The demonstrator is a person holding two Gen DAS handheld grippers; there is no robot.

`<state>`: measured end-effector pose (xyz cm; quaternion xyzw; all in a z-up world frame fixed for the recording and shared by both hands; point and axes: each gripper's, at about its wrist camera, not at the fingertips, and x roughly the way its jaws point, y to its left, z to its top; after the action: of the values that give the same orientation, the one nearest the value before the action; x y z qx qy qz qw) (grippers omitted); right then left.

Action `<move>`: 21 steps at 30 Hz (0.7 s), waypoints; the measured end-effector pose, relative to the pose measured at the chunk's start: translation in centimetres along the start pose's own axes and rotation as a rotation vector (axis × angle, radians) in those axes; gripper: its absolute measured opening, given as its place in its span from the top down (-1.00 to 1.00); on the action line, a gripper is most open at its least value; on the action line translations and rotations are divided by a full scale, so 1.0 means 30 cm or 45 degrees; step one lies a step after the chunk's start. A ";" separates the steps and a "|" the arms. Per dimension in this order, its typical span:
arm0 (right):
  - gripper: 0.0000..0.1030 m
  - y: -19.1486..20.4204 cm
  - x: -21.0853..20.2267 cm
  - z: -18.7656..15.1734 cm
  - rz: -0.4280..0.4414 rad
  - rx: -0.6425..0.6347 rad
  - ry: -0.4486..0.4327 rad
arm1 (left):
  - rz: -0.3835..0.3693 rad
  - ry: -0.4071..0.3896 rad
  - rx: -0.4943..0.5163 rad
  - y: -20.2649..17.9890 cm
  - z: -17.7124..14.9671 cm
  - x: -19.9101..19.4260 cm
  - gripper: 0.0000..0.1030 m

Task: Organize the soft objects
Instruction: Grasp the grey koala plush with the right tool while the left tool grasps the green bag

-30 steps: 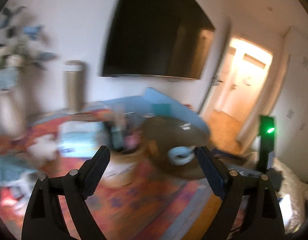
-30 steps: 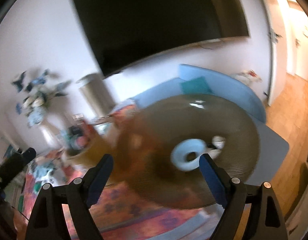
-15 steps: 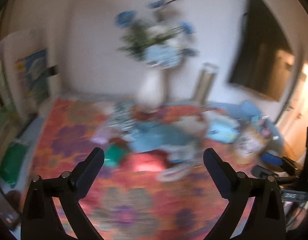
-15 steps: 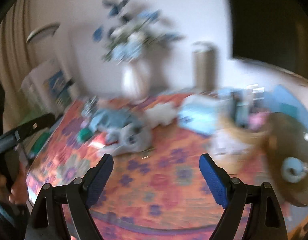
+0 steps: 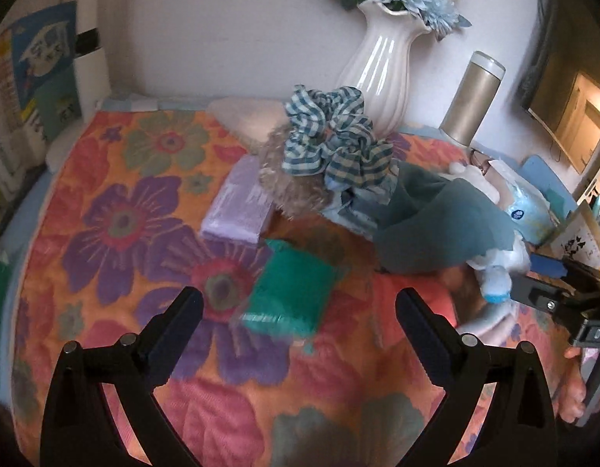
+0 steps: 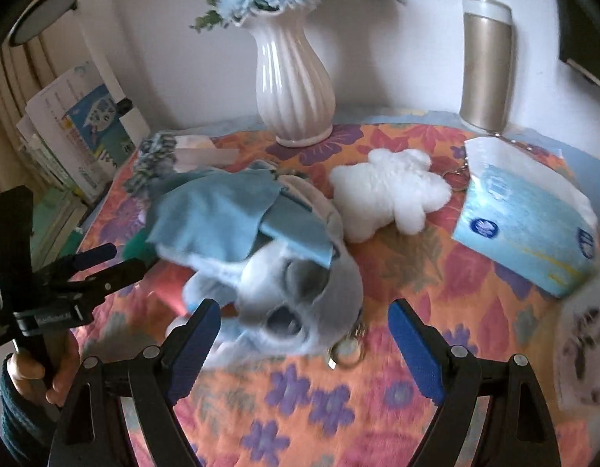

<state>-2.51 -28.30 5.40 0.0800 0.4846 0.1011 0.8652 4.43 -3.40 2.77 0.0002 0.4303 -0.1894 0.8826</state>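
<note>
Left gripper (image 5: 298, 305): jaws spread wide, nothing between them, hovering above the floral cloth (image 5: 117, 233). A green soft pack (image 5: 290, 292) lies on the cloth directly between and just beyond the fingertips. Past it lie a lilac pack (image 5: 239, 204), a checked scrunchie (image 5: 335, 138) on a fuzzy beige item (image 5: 288, 186), and a teal cloth (image 5: 436, 222).

Right gripper (image 6: 304, 332): jaws likewise spread and empty. A grey-blue plush toy (image 6: 300, 292) sits just ahead of the fingertips, partly draped by a light blue cloth (image 6: 222, 214).

Shown only in the right wrist view: a white fluffy plush (image 6: 389, 194) beside the grey-blue toy, and the full tissue pack (image 6: 525, 225). The lilac pack appears only in the left wrist view; the green pack is barely visible from the right.

A white vase (image 6: 296, 78) and a gold canister (image 6: 486, 66) stand at the back against the wall. Each view shows the opposite gripper at its edge.
</note>
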 end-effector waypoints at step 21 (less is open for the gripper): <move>-0.28 0.275 -0.269 0.053 -0.337 -0.328 -0.337 | -0.074 -0.119 0.002 0.014 -0.027 -0.039 0.30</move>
<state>-6.07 -22.41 14.81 -0.0830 0.3563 0.0363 0.9300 3.30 -2.50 3.08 -0.0206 0.3883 -0.2151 0.8958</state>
